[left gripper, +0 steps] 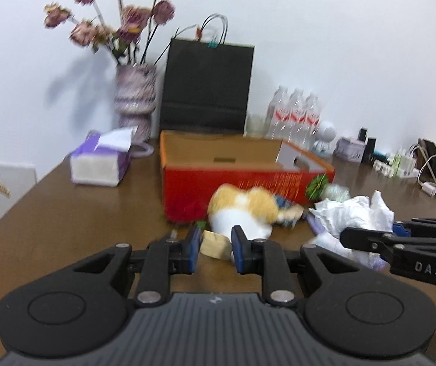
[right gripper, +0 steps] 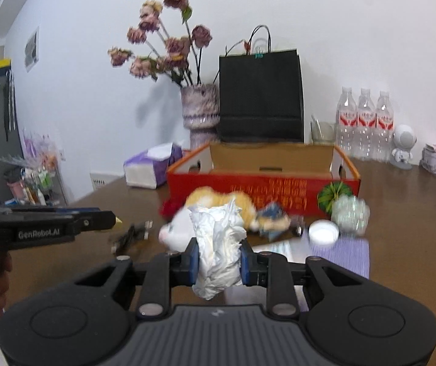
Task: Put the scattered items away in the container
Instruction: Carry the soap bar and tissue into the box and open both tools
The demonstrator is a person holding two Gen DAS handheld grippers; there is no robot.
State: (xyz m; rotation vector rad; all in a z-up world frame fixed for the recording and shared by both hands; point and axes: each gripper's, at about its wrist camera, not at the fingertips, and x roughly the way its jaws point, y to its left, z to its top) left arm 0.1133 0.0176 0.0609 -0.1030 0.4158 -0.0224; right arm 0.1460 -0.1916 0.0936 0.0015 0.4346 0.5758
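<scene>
**Two grippers loaded in front of the open red box [right gripper: 263, 183].**
Left to right: the left gripper [left gripper: 214, 248] is clamped on a small tan block [left gripper: 214, 244], seemingly light and stiff, pinched across its flat sides. The right gripper [right gripper: 219, 262] is clamped mid-wad on crumpled white paper [right gripper: 218, 244], which is soft, light and likely to slip. Plush toy [right gripper: 218, 204] and white lid [right gripper: 323, 231] lie on the table [right gripper: 416, 228] just before the box.

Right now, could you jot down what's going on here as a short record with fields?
left gripper: jaws closed on a small tan block
right gripper: jaws closed on crumpled white tissue
container: open red box, nothing visible inside
still on table: plush toy, white lid, black cable
behind box: black bag, vase of flowers
</scene>
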